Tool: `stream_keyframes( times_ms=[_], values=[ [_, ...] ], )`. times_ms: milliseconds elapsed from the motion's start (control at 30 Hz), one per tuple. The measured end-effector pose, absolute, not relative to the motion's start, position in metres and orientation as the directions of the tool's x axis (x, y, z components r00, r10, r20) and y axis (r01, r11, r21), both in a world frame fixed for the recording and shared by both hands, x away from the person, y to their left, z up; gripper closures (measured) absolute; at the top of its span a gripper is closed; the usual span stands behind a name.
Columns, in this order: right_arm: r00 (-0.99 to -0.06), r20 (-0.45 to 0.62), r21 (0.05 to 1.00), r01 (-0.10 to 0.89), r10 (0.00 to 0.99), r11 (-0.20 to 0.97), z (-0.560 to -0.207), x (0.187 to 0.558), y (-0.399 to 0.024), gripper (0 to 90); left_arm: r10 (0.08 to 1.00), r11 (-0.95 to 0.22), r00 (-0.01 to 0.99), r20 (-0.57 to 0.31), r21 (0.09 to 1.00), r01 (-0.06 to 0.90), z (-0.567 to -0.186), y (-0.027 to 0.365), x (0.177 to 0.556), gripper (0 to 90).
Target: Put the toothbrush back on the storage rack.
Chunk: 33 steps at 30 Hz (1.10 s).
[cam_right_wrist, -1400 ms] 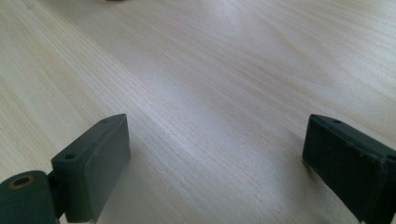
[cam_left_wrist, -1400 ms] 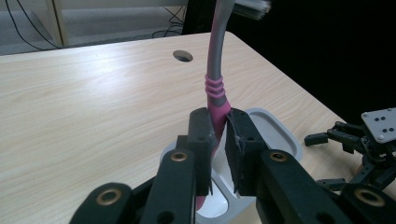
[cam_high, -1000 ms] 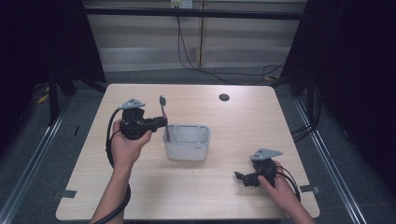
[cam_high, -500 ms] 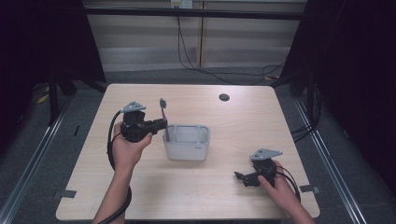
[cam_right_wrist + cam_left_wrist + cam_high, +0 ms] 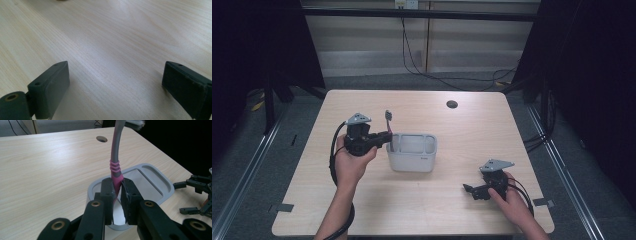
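A toothbrush (image 5: 388, 118) with a grey neck and pink grip (image 5: 115, 160) stands nearly upright, bristles at the top. My left gripper (image 5: 387, 136) (image 5: 117, 186) is shut on its pink lower handle. It hangs at the left end of a grey compartmented holder (image 5: 412, 160) (image 5: 160, 178) in the middle of the table. The brush's lower end is hidden behind the jaws. My right gripper (image 5: 469, 191) (image 5: 117, 68) rests low over bare wood at the front right, open with nothing between its pads. It also shows at the right edge of the left gripper view (image 5: 197, 185).
The light wooden table (image 5: 492, 135) has a round dark cable hole (image 5: 452, 104) (image 5: 101, 138) at the back. Black curtains flank both sides, and cables run along the floor behind the table.
My left gripper with the toothbrush has sunk slightly toward the holder's left end. The right hand has stayed where it was.
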State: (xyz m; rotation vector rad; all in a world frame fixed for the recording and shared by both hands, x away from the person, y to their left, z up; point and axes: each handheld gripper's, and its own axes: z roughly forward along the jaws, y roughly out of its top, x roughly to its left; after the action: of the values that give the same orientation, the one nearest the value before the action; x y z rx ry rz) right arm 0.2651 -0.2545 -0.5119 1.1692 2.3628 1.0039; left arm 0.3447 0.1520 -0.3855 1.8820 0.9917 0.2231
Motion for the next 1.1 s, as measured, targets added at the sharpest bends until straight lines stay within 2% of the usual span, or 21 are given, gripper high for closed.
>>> stream_keyframes(
  times_ms=[1100],
  values=[
    [-0.613, 0.024, 0.711, 0.566, 0.790, 0.417, -0.512, 0.265, -0.254, 7.0, 0.716, -0.250, 0.658, -0.233, 0.795, 0.553, -0.407, 0.147, 0.338, 80.1]
  ],
)
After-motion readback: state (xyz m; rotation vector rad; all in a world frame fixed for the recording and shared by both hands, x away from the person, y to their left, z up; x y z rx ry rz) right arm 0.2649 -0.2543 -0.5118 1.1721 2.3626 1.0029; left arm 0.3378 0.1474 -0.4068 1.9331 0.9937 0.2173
